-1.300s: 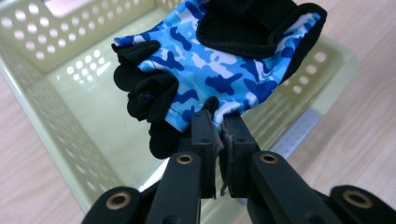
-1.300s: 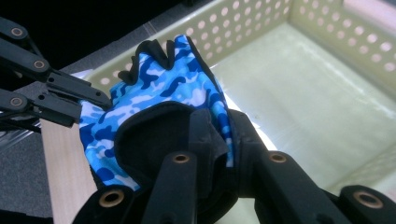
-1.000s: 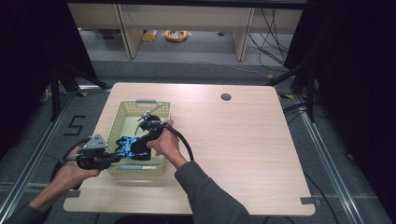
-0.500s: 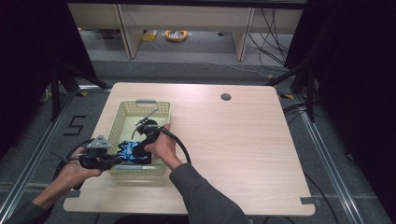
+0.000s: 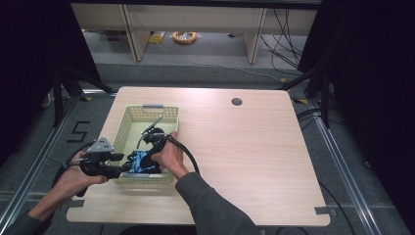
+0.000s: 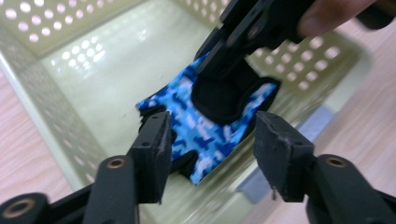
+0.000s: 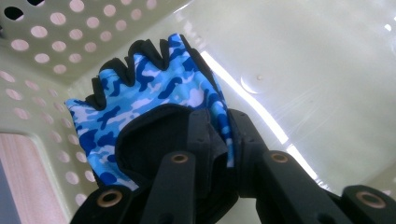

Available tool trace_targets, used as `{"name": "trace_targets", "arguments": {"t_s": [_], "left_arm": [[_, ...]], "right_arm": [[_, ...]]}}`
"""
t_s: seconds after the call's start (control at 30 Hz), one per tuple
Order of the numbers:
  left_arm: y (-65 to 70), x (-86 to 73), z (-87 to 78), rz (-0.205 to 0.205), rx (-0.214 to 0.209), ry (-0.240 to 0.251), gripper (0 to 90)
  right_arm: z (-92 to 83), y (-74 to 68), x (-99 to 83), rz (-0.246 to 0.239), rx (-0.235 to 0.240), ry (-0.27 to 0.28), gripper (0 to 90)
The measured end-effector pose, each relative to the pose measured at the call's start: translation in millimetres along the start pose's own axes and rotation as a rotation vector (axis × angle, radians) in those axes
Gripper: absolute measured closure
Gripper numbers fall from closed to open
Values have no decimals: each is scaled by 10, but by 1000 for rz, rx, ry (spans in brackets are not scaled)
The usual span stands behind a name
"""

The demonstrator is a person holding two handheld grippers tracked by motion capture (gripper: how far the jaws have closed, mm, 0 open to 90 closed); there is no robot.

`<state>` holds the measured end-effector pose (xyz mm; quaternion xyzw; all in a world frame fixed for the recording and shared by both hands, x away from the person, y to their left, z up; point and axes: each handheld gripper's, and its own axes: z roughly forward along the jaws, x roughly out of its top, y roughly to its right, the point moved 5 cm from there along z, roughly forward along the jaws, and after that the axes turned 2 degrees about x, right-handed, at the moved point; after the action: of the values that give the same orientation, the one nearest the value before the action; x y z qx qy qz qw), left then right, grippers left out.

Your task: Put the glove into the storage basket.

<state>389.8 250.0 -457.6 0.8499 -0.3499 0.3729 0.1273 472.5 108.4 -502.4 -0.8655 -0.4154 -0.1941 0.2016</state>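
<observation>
At the left of the high view, the person's left hand (image 5: pixel 73 178) comes in over the near-left part of the desk (image 5: pixel 254 161), holding the left claw (image 5: pixel 125 169), which points right toward the near end of the pale green basket (image 5: pixel 128 128). In the left gripper view its two black jaws stand apart, having just been opening, and the blue camouflage glove (image 6: pixel 205 133) lies between them without either pad pressing on it (the left jaw's inner edge is just beside the fabric, the right jaw clear of it). A grey three-cornered plate sits on top of this claw.

The basket stands on the left part of the desk, its long sides running near to far, its perforated walls and bare floor plain in both gripper views. The glove (image 5: pixel 142 161) is inside it at the near end, hanging above the floor rather than lying flat.

Just right of that, the right hand (image 5: pixel 166 156) reaches over the basket's right wall, a grey sleeve (image 5: pixel 210 205) trailing to the bottom edge. The right claw (image 7: pixel 223 135) is clamped narrowly on the glove (image 7: pixel 154 84): in the right gripper view its jaws pinch the black-edged cuff between them, the fingerless end pointing away toward the basket's wall. A black cable (image 5: pixel 188 156) loops from it across the desk.

Farther right the desk carries a small round hole (image 5: pixel 237 102) near its far edge.
</observation>
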Motion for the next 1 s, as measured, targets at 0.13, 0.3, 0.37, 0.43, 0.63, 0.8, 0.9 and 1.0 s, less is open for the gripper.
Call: {"name": "trace_targets", "arguments": {"t_s": [0.13,0.3,0.37,0.43,0.63,0.8,0.9,1.0], "left_arm": [[109,45,-46,-34,-21,36,400],[284,83,-88,-23,-53,61,386],[388,87,-82,-27,-65,65,385],[416,91,-89,-30,-68,68,385],[469,122,-111,-60,-76,97,350],[536,125,-110,-57,-84,101,305],[645,140,-84,-88,-99,129,273],[757,153,-69,-51,-126,140,240]], "right_arm": [[-4,9,1,-18,-17,2,768],[-12,-2,3,-47,-21,-2,713],[-41,2,26,-80,-46,2,668],[-78,-10,45,-63,-40,14,622],[-276,38,83,-44,-41,79,554],[-531,71,47,-58,-36,146,499],[-638,89,15,-70,-44,174,478],[-850,105,-79,-71,-44,226,441]]}}
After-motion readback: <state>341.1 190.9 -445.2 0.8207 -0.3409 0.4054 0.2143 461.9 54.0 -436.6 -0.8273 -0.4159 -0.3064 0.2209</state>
